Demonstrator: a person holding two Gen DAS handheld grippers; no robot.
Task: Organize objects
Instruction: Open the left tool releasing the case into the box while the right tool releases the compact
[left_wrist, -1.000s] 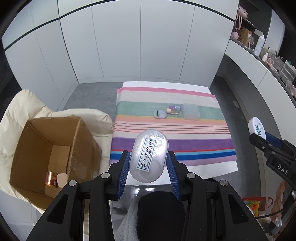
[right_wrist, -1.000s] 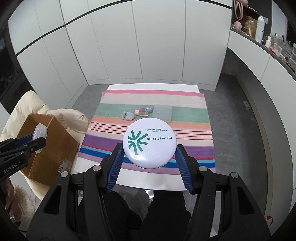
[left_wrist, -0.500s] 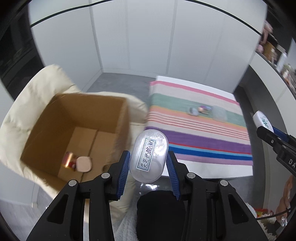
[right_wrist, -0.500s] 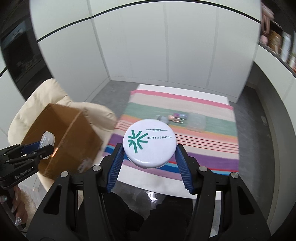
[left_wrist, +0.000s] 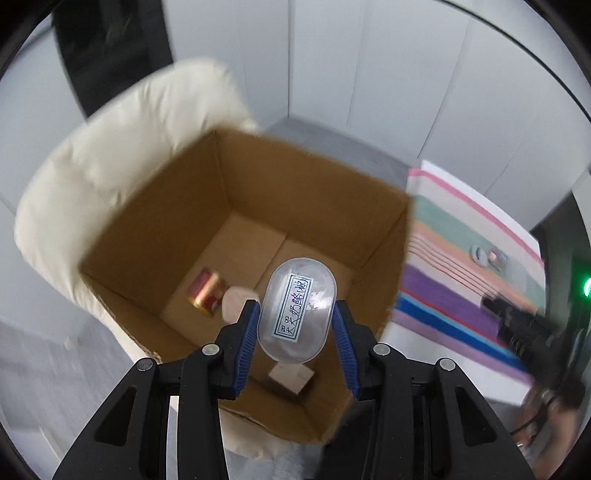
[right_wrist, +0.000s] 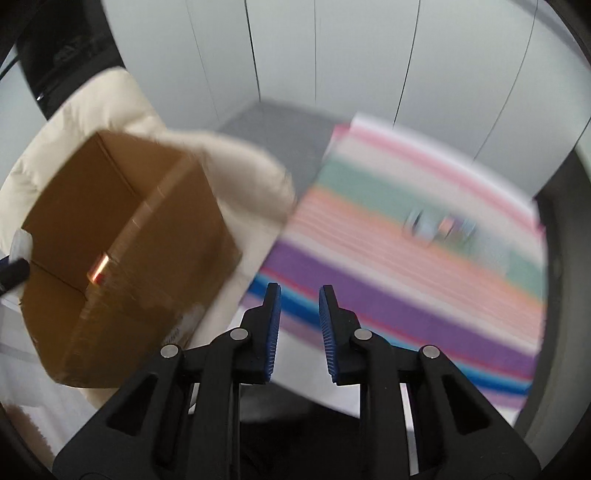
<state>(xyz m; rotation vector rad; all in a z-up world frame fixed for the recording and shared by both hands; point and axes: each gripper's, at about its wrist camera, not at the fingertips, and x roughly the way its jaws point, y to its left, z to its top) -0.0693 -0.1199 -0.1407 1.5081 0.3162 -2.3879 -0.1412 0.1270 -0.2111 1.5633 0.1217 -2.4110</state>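
My left gripper (left_wrist: 295, 314) is shut on a clear oval container (left_wrist: 297, 325) with a handwritten label, and holds it over the open cardboard box (left_wrist: 314, 155). On the box floor lie a gold-and-red cylinder (left_wrist: 205, 295), a pale pink piece (left_wrist: 236, 304) and a whitish square item (left_wrist: 291, 376). My right gripper (right_wrist: 299, 295) has its jaws drawn in to a narrow gap with nothing between them. It hangs to the right of the box (right_wrist: 122, 236), over the edge of the striped cloth (right_wrist: 406, 258). The white round compact shows in neither view.
The box rests on a cream padded chair (left_wrist: 110, 166). The table with the striped cloth (left_wrist: 461, 295) stands to the right, with several small items (left_wrist: 487, 254) in a blurred cluster on it. White cabinet doors close off the back.
Both grippers swung left from the table toward the box. The left one now holds its container over the box. The right one's jaws narrowed, and the white compact is gone from between them.
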